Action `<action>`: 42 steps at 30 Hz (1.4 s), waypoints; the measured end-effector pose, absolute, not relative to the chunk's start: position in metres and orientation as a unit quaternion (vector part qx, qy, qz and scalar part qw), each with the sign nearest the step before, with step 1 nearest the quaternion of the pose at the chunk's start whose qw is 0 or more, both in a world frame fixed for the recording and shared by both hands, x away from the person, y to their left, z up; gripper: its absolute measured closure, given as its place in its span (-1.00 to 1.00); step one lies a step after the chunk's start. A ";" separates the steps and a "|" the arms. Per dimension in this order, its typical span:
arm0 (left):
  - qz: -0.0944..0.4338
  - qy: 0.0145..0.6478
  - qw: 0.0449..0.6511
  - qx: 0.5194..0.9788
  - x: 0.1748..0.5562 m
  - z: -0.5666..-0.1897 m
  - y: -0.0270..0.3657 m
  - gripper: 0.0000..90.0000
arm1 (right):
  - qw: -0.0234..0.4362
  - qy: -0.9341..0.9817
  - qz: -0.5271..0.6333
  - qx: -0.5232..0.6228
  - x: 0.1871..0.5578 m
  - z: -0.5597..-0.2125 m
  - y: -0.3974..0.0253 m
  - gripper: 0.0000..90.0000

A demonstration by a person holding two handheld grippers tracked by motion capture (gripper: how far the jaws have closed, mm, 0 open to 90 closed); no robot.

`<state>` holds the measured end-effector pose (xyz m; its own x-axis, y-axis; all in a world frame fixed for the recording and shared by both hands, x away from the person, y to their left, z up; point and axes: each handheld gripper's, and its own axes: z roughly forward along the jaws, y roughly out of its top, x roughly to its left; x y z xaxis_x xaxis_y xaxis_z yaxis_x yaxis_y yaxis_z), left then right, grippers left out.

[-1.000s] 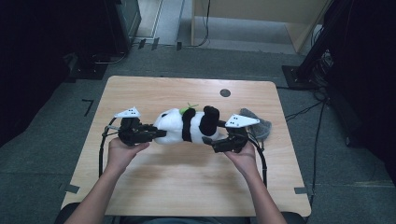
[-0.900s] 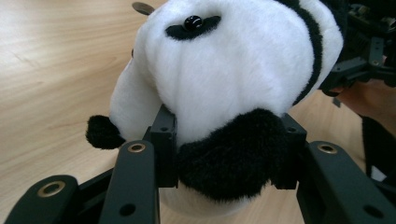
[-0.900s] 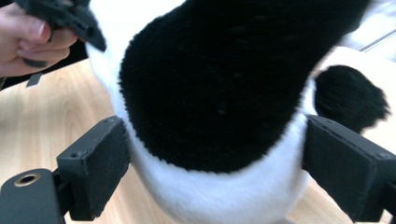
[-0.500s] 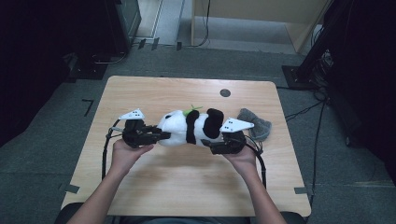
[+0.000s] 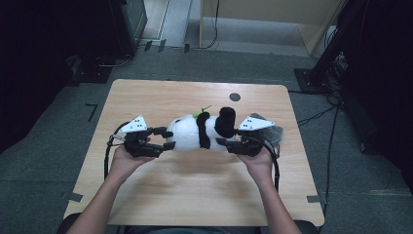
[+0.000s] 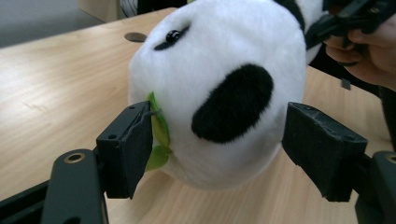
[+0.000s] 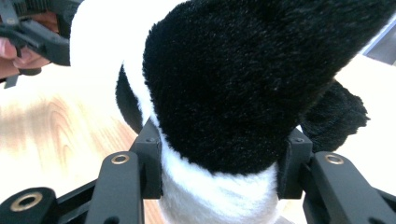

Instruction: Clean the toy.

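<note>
A plush panda (image 5: pixel 199 132) lies on its side near the middle of the table (image 5: pixel 195 195), lengthwise between two hands. The left tool (image 5: pixel 163 139) is spread wide around the panda's head, one jaw touching a green leaf (image 6: pixel 158 135). The right tool (image 5: pixel 225 142) is clamped on the panda's black-and-white rear end.
</note>
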<state>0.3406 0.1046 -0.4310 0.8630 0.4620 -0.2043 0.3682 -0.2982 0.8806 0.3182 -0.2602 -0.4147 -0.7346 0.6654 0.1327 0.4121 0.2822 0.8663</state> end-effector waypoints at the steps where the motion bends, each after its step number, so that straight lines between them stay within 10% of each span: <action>1: 0.044 0.255 0.530 0.808 0.340 -0.432 0.105 -0.45 | 0.123 0.789 0.494 0.344 0.319 -0.414 -0.261 0.10; 21: 0.073 0.251 0.524 0.811 0.337 -0.450 0.096 -0.68 | 0.061 0.763 0.525 0.372 0.315 -0.404 -0.253 0.11; 29: 0.076 0.296 0.510 0.804 0.334 -0.447 0.094 -0.04 | 0.067 0.771 0.517 0.367 0.317 -0.408 -0.247 -0.05; 42: 0.016 0.318 0.542 0.778 0.337 -0.433 0.110 0.36 | 0.059 0.755 0.556 0.342 0.324 -0.412 -0.258 -0.56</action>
